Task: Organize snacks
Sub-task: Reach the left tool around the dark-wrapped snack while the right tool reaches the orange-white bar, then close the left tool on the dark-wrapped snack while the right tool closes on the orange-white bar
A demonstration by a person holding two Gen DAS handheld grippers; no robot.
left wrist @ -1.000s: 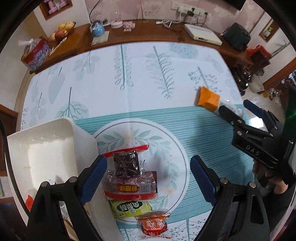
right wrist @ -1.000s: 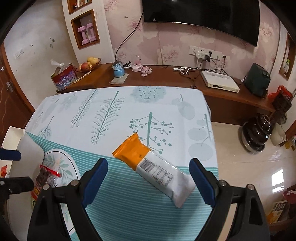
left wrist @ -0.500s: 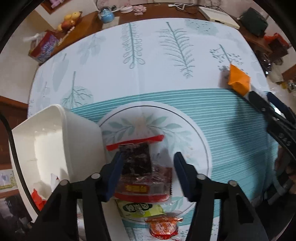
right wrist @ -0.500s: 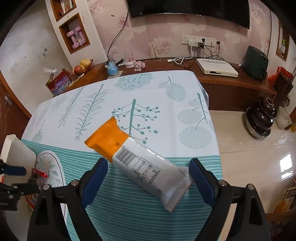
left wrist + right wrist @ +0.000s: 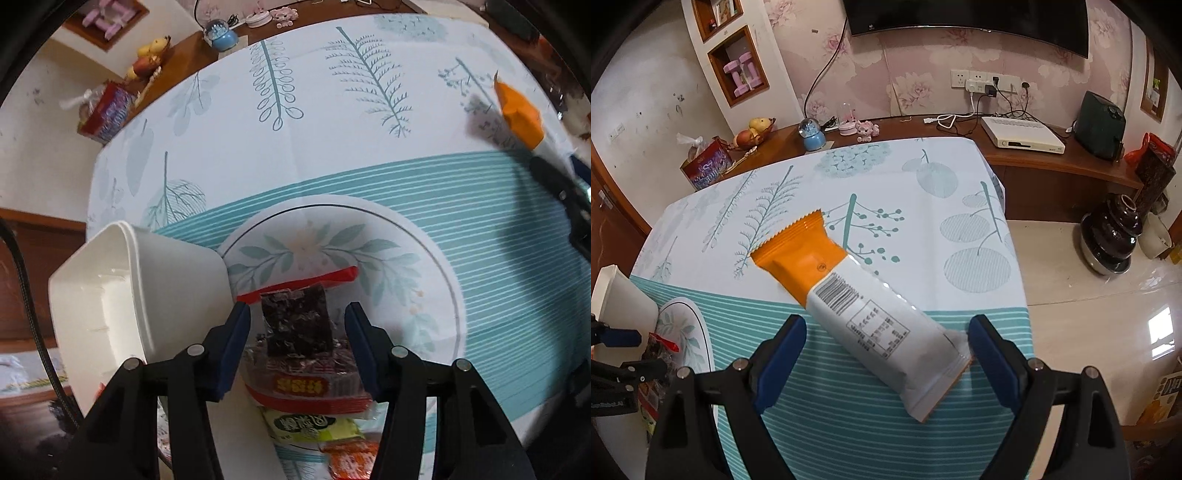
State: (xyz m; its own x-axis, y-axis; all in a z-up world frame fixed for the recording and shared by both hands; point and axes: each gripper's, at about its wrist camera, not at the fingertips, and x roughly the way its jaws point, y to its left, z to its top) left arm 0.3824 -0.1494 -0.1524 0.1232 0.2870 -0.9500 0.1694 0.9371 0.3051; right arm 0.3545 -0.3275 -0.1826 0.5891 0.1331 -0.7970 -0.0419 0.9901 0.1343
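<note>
Crinkly clear plastic snack packet with red ends (image 5: 295, 332) sits on our tabletop's (image 5: 480, 236) printed cloth, between our left tool's (image 5: 295, 345) half-open blue pads, apparently ungripped. Our right tool (image 5: 886, 354) gapes wide around a glossy orange-and-white pouch (image 5: 864, 302).

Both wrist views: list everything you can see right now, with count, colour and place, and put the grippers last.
Tablecloth: one, white with teal leaf print and stripes, covers the table.
Bin: one, white, at the table's left edge.
Dark snack pack: one, clear with red seal, top of the pile beside the bin.
Red-label pack: one, under the dark pack.
Green pack: one, nearer the camera.
Orange-red pack: one, nearest.
Long pack: one, orange and white, lying slantwise near the table's right edge.
Sideboard: one, brown, behind the table, holding small items.
Left gripper: blue pads astride the dark pack, contact unclear.
Right gripper: open, astride the long pack's white end.
</note>
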